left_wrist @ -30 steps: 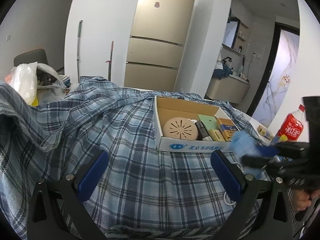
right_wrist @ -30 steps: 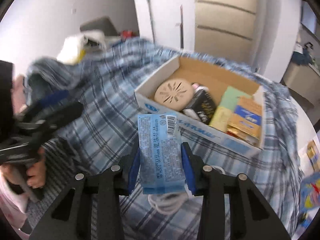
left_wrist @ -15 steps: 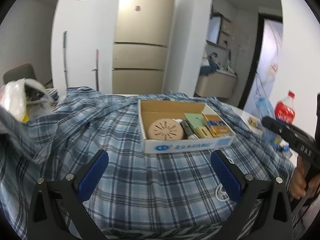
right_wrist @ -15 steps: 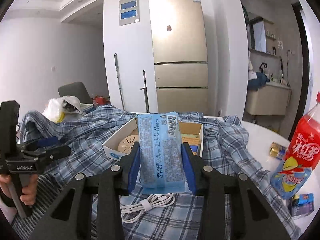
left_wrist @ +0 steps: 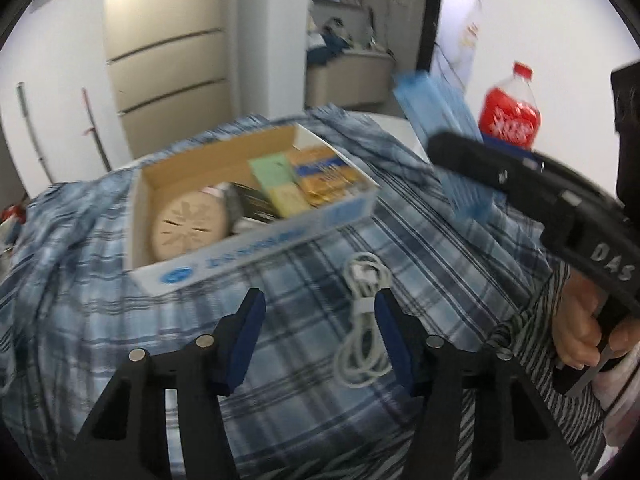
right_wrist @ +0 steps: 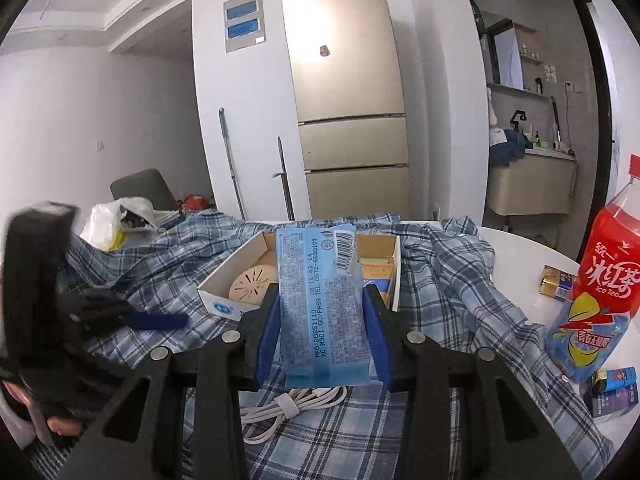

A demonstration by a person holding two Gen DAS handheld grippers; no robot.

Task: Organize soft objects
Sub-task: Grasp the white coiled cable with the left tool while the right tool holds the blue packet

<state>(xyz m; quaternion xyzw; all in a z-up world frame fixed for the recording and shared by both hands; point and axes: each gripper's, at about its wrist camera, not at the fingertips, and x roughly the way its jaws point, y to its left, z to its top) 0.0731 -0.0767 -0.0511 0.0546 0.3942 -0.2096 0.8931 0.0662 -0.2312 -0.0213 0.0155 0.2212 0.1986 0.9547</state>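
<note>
Open plaid cloth (left_wrist: 304, 360) is left between the cardboard box (left_wrist: 256, 236) and the left claw (left_wrist: 320, 332), interrupted only by a coiled white cable (left_wrist: 364, 320).

Light: we saw even indoor brightness | Glare: on the fridge (right_wrist: 348, 80) door, upper centre | Blur: left wrist view motion-smeared, right sharp | Edges: fisheye bending, black corners

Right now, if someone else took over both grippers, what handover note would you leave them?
Right gripper: shut on the blue packet, held upright above the plaid cloth.
Left gripper: open, empty, low over the white cable lying on the cloth.
Cardboard box: on the cloth, already holding several items.
Left to do: the packet is not yet placed; the cable is not yet picked up.
</note>
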